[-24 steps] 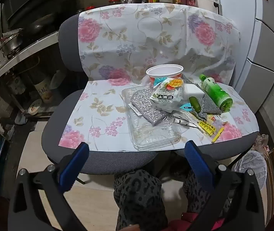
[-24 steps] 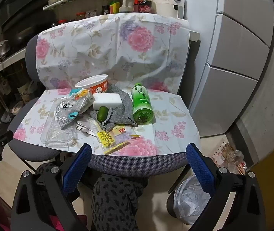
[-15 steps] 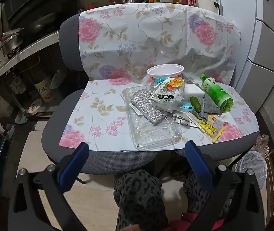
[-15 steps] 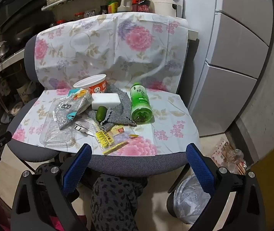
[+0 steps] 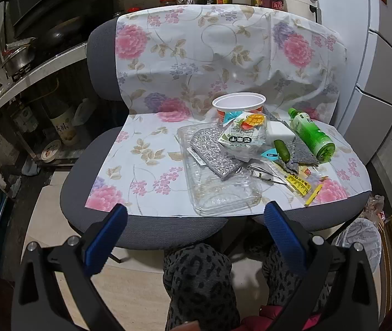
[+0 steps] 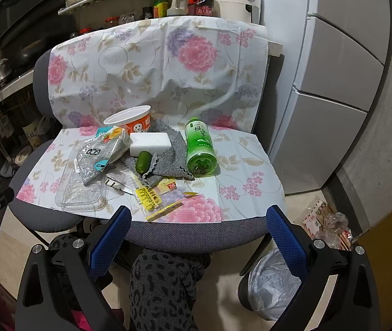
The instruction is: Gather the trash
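A pile of trash lies on a chair seat draped in a flowered cloth. It holds a clear plastic tray, a silver wrapper, a snack bag, an orange-and-white cup, a white block, a green bottle on its side, a small green fruit on a grey rag, and yellow packets. My left gripper hangs open before the chair's front edge, empty. My right gripper is open and empty too, above the same edge.
A bin lined with a white bag stands on the floor right of the chair, with more wrappers beside it. A person's patterned trouser leg is below the seat. A fridge is at right, shelves with bottles behind.
Both views have shifted slightly; the chair and trash sit a little nearer and lower in the right wrist view. Nothing on the chair has moved, and both grippers stay open.
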Available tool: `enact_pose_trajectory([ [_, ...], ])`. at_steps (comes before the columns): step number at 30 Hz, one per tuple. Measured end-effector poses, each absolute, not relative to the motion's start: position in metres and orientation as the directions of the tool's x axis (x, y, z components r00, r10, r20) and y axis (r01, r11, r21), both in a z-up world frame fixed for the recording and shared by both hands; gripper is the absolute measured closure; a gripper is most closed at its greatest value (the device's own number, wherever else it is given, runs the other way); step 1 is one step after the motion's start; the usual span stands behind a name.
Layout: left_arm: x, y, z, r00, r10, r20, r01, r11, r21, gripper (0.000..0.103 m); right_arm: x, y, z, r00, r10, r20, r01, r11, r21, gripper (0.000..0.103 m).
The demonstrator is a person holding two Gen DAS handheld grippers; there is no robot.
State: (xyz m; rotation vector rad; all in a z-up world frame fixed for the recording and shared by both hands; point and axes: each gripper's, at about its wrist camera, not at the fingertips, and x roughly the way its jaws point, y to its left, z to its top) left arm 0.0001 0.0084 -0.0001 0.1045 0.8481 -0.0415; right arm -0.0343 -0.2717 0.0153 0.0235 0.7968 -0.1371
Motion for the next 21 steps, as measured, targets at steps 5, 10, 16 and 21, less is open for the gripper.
enact_pose_trajectory([
  [5,0.0002,0.0094,-0.0004,0.661,0.002,-0.75,0.08,0.994,0.073,0.007,-0.0328,-0.272,0.0147,0.689,-0.115,-0.716,0.132,0.991,-0.031,0.006],
  [10,0.0029,0.0081,-0.0002,0.661,0.003,-0.751,0.078,0.994,0.073,0.007,-0.0327,-0.272,0.0138,0.689,-0.115,-0.716,0.133,0.991,-0.031,0.006],
  [16,0.0036,0.01,0.0002,0.662,0.004,-0.75,0.076,0.994,0.073,0.007,-0.0328,-0.2724,0.0131,0.688,-0.115,-0.716,0.133,0.991,-0.032,0.006],
  [21,0.0034,0.0128,-0.0013,0.662,0.004,-0.749,0.07,0.995,0.067,0.007,-0.0328,-0.2725,0.013,0.688,-0.115,-0.717,0.132,0.991,-0.032,0.006],
])
